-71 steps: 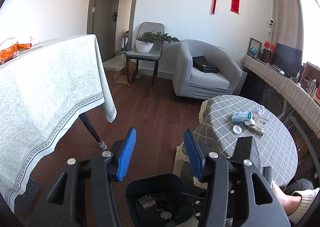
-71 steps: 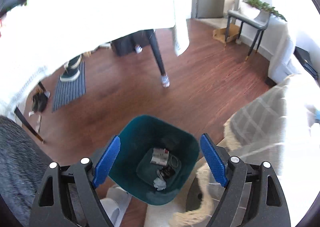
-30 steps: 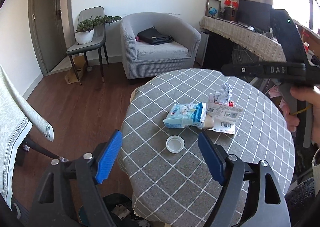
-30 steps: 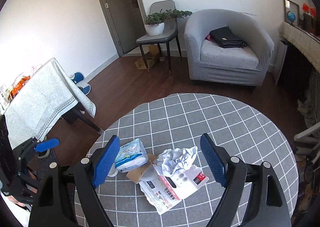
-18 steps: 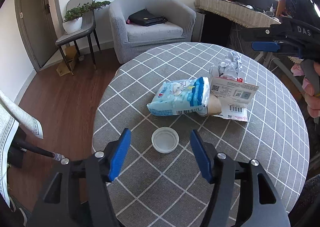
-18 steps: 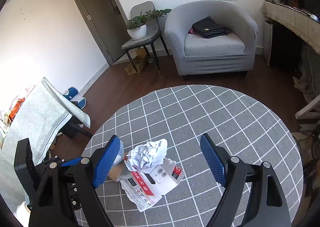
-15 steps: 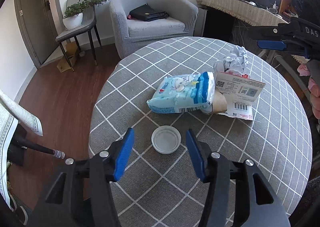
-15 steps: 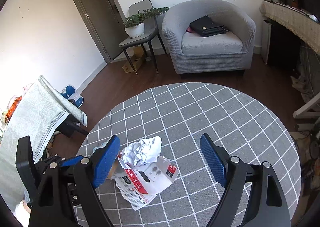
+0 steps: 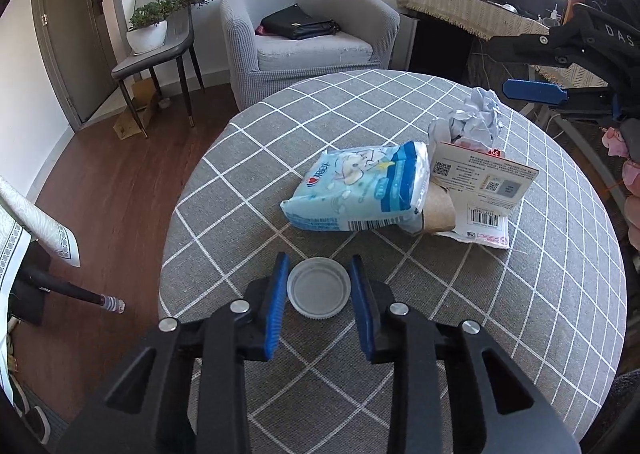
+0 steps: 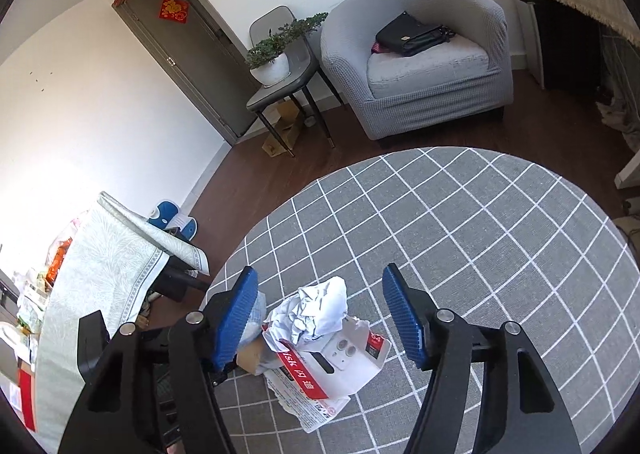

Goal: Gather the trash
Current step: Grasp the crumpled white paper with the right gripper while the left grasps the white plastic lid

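Left gripper [image 9: 319, 291] jaws just closed in, blue pads against both sides of the white plastic lid [image 9: 319, 288], near the round table's [image 9: 520, 334] left edge. Right gripper [image 10: 320, 314] jaws narrowing, still clear of the crumpled paper [image 10: 316, 312] between them, atop the white carton [image 10: 340, 366], beside the blue tissue pack [image 9: 360, 190].

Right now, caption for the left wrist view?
Left gripper jaws closing around white lid on checked table; trash pile beyond.

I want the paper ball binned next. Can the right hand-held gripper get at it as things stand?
Probably yes: the right hand-held gripper has been closing, the crumpled paper ball sits between its pads with gaps either side, and nothing covers it.
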The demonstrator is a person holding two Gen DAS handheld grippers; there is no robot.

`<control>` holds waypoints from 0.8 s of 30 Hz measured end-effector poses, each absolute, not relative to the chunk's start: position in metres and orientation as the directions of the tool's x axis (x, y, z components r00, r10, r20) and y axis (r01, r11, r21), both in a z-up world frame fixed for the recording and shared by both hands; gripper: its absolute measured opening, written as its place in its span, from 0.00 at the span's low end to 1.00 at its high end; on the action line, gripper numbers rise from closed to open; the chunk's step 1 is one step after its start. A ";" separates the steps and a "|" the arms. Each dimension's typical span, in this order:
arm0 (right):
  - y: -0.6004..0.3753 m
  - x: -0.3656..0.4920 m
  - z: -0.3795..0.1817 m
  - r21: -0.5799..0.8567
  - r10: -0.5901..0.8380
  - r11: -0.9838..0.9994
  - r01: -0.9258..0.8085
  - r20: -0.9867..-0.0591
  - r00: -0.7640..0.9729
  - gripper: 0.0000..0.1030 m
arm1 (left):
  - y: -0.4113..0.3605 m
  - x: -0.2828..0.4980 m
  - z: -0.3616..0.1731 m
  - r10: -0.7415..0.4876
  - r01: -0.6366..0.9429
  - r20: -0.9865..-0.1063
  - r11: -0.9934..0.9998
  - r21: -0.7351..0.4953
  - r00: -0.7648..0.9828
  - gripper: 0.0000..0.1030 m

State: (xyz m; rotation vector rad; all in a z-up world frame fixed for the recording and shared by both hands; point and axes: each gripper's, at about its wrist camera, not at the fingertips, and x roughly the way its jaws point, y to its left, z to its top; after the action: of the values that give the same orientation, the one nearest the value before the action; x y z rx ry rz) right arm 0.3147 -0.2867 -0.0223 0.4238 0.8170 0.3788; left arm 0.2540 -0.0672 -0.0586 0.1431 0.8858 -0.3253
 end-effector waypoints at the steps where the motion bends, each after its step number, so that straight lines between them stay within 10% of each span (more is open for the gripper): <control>1: -0.284 0.315 -0.023 0.500 0.480 0.851 -0.160 -0.617 0.624 0.63 | -0.067 0.253 -0.059 -0.218 0.335 -0.778 0.942 -0.010 0.589 0.32; 24: -0.246 0.322 -0.043 0.384 0.355 0.920 -0.080 -0.728 0.586 0.37 | -0.031 0.229 -0.027 -0.242 0.298 -0.722 0.953 -0.051 0.649 0.31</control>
State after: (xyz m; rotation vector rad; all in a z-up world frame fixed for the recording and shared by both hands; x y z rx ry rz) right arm 0.3217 -0.2464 -0.0426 0.3273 0.9129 0.2588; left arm 0.2287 -0.0311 -0.0275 0.0743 0.8091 -0.3069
